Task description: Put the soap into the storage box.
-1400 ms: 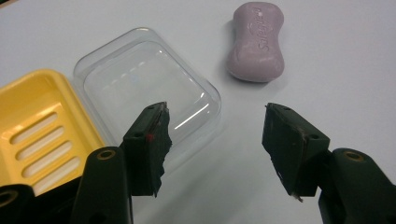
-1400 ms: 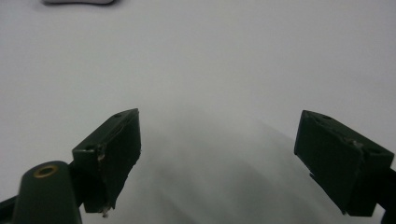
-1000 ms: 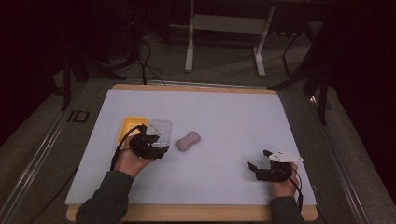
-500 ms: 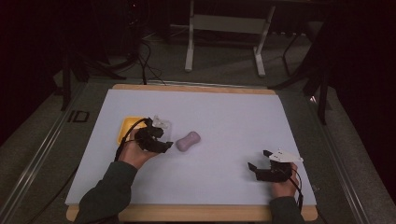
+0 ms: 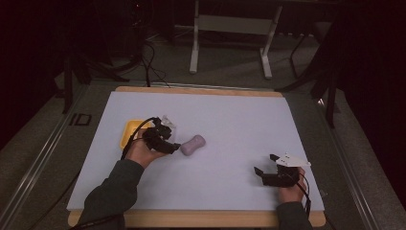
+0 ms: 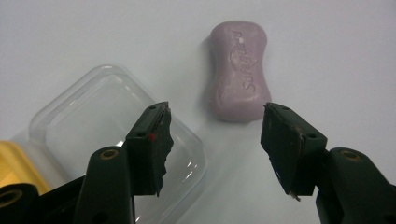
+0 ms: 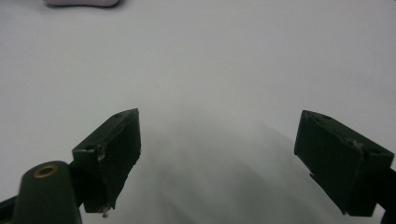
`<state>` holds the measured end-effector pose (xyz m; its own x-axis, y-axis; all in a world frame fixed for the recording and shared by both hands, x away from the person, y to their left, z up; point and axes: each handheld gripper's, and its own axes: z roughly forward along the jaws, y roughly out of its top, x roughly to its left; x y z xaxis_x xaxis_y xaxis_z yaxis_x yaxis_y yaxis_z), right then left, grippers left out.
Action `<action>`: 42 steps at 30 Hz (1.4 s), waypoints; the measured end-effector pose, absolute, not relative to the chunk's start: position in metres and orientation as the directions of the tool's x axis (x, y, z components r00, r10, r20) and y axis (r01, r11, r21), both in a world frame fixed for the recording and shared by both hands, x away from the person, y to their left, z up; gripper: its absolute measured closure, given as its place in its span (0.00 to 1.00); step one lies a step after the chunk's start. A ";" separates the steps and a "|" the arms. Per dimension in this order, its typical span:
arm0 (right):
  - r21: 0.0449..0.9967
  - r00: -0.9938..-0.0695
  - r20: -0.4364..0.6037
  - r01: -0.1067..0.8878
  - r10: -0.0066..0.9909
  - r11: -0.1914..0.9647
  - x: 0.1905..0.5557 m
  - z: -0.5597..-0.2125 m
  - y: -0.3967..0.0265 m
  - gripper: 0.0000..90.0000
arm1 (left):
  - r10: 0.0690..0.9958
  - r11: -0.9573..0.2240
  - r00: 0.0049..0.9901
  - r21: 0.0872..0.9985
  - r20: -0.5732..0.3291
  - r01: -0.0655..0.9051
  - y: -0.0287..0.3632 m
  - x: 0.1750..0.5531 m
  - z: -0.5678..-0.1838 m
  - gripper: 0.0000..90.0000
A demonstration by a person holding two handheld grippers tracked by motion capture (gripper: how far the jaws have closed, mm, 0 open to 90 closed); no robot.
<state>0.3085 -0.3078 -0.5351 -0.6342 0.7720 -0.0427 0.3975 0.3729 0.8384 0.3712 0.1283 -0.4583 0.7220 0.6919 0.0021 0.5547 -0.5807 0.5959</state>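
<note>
- Right now the left gripper (image 5: 173, 145) is poised just short of the pink bar of soap (image 5: 193, 144), which lies flat on the white table (image 5: 230, 120), a little left of the middle.
- In the left gripper view its jaws stand well apart, nothing between them, with the soap (image 6: 237, 70) lying lengthwise just ahead of the gap and nearer the right-hand jaw.
- Just beside the soap sits a clear plastic lid (image 6: 112, 135), one jaw hanging over it, and next to that a yellow soap dish (image 5: 130, 132), of which a yellow corner (image 6: 16, 163) peeks in at the edge of the left gripper view.
- The right gripper (image 5: 265, 170) waits well apart, near the front right of the table, jaws open wide over bare surface; the soap's edge (image 7: 81, 2) barely shows at the top of its own view.
- I'd judge this as the reach-in step: lining up to pick the soap, probably to set it in the yellow dish.
- The next move seems to call for sliding forward and slightly toward the right-hand jaw's side so both jaws straddle the bar's narrow waist, then lowering and closing.
- The bar looks smooth and rounded, so an off-centre pinch could squirt it sideways; keeping clear of the lid matters too.
</note>
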 end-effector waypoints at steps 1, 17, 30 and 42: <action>0.839 -0.634 -0.042 0.397 0.772 0.373 0.308 -0.535 -0.308 0.16 | 0.691 -0.581 0.723 0.594 0.000 0.556 0.129 0.373 -0.458 0.48; 0.837 -0.635 -0.049 0.395 0.771 0.378 0.308 -0.535 -0.307 0.16 | 0.654 -0.636 0.756 0.549 0.009 0.543 0.118 0.389 -0.462 0.46; 0.836 -0.636 -0.051 0.394 0.770 0.382 0.308 -0.535 -0.307 0.16 | 0.647 -0.662 0.762 0.506 0.013 0.553 0.108 0.401 -0.466 0.45; 0.838 -0.636 -0.051 0.393 0.770 0.380 0.308 -0.535 -0.307 0.16 | 0.627 -0.691 0.779 0.465 0.005 0.554 0.092 0.411 -0.471 0.40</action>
